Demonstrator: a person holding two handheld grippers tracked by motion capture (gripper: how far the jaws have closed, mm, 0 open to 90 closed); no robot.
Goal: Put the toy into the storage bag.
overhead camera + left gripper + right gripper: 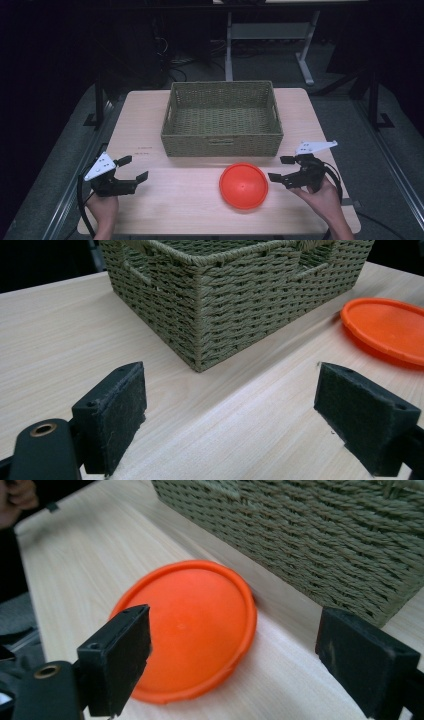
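An orange round disc [243, 185] lies flat on the wooden table [150, 130], just in front of a woven olive basket [222, 119]. My right gripper [281, 168] is open, right of the disc and pointing at its edge. In the right gripper view the disc [192, 627] sits close ahead between the spread jaws, with the basket wall [320, 535] behind. My left gripper [133, 168] is open near the table's left front, nothing between its jaws. The left gripper view shows the basket's corner [215, 305] ahead and the disc [387, 327] far right.
The basket stands empty at the table's middle back. Dark floor, a white desk frame [270, 35] and black stands lie beyond the table. Bare tabletop stretches left of the disc and beside the basket. A hand [17, 495] shows at the right gripper view's top left.
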